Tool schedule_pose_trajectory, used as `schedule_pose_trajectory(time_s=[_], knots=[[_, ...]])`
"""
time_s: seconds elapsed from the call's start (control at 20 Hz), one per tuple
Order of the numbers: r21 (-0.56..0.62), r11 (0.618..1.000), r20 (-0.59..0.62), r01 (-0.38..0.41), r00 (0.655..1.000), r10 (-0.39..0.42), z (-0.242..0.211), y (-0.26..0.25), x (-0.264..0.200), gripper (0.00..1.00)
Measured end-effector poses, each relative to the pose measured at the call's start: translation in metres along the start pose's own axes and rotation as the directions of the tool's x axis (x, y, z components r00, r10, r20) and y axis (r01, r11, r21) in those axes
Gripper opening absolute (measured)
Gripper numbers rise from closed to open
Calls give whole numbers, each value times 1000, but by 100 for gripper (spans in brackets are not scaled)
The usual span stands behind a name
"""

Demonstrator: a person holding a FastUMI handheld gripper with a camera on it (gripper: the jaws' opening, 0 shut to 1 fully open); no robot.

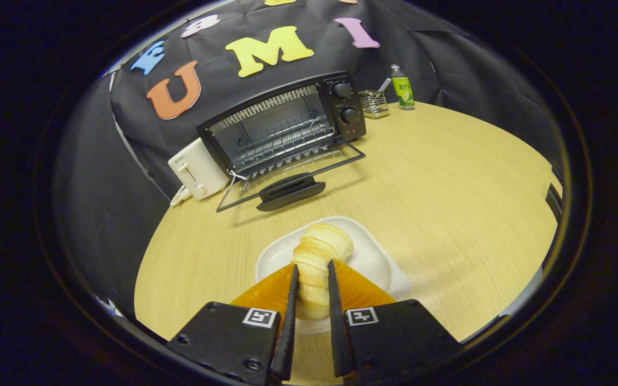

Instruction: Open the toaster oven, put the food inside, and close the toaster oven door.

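The hand-held gripper has its two fingers closed against the sides of a pale, ridged bread roll, which lies on a white, rounded-square plate near the bench's near edge; whether the roll has left the plate cannot be told. The roll looks soft and layered, so too hard a squeeze would likely dent or tear it, while too light a one could let it slip out on the way across. The toaster oven, a black metal box with two round knobs, stands beyond the fingers toward the far edge of the bench, its glass door already dropped flat with the handle toward the plate. That lowered door and the wire rack behind it are the likely snags: an approach too low could knock the door or catch the roll on the rack's rods. A white pop-up toaster sits just beside the oven, and a green bottle and small wire basket stand farther along the far edge.
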State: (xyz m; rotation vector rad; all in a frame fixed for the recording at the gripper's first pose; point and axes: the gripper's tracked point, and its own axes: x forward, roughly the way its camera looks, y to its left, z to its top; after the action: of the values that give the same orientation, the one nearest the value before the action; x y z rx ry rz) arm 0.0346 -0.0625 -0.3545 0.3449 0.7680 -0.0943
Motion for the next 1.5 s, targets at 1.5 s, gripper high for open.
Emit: schedule_pose_trajectory(time_s=[1.5], knots=[[166,964,269,-206,950,156,221,102,198,34]])
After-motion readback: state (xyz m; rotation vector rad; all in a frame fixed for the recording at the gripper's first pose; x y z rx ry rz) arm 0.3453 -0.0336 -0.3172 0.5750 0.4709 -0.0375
